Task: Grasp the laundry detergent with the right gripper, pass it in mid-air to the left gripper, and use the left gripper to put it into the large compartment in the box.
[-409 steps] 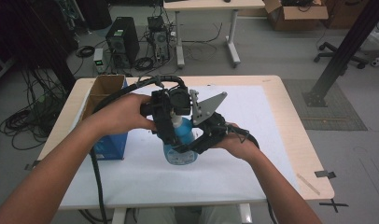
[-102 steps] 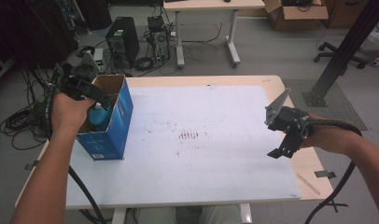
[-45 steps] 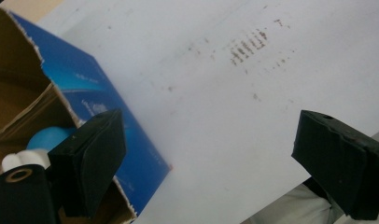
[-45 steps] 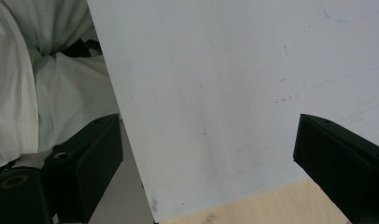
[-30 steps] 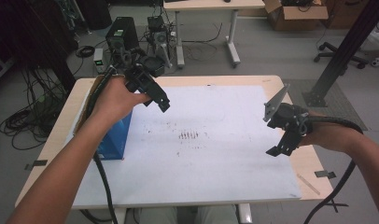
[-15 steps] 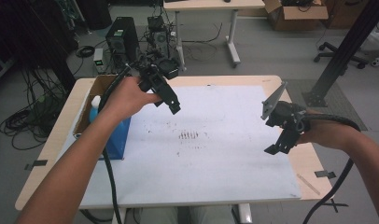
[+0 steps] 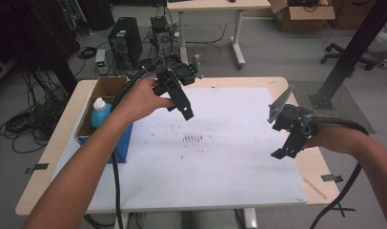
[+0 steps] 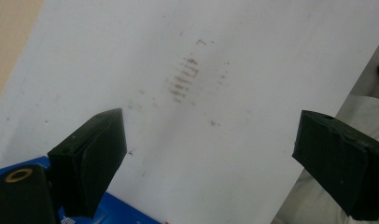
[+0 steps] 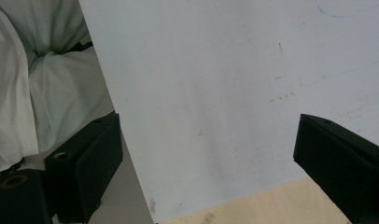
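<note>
my left claw [image 7: 181,98] hangs in the upper middle of the high view, over the white mat [image 7: 220,157], its jaws spread wide with nothing between them; in the left gripper view i see only bare mat and brown smudges [image 8: 184,79] between the two pads. my right claw [image 7: 288,138] sits at the right edge of the mat, jaws also wide apart and holding nothing, with the mat's edge and a strip of wood table [image 9: 253,210] showing between them in its own view. the bottle [image 7: 100,112], white cap up, stands inside the box [image 7: 125,143] at the left of the frame, apart from both claws. i judge the packing step done: the bottle is in and my left claw is clear of the box. the next move, as i read it, calls for little: bring both claws to rest over the mat, or reach for another item if there is one, keeping the cable [image 7: 116,181] off the box rim.
</note>
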### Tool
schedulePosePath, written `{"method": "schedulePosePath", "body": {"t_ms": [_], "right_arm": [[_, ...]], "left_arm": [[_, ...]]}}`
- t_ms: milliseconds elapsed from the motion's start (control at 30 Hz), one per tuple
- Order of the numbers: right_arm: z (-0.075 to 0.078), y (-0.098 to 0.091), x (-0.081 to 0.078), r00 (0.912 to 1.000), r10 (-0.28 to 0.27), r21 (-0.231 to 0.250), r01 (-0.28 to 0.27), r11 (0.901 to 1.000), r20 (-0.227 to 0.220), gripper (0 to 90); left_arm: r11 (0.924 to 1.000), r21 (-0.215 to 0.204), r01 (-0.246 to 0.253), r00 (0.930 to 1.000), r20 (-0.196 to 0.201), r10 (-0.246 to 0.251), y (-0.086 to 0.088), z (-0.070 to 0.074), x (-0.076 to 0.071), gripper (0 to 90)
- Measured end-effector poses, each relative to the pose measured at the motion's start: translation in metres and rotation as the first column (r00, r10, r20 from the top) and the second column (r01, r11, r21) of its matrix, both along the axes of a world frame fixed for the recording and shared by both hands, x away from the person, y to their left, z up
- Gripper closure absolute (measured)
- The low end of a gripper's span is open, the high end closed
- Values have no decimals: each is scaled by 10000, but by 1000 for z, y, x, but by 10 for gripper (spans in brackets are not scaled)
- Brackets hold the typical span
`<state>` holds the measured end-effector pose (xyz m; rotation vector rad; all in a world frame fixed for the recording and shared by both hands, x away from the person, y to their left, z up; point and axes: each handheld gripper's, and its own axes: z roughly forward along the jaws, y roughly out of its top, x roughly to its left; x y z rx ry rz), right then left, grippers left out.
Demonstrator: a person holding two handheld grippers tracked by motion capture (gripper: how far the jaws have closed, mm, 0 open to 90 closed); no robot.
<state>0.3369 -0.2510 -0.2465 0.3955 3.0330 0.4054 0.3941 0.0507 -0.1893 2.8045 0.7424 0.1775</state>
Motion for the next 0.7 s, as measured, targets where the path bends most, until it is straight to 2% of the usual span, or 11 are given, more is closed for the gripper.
{"method": "schedulePosePath", "body": {"t_ms": [700], "right_arm": [[0, 2, -1, 10000, 22, 77, -22, 10000, 5, 80]], "left_arm": [[9998, -30, 184, 9998, -46, -184, -4, -2, 0, 100]]}}
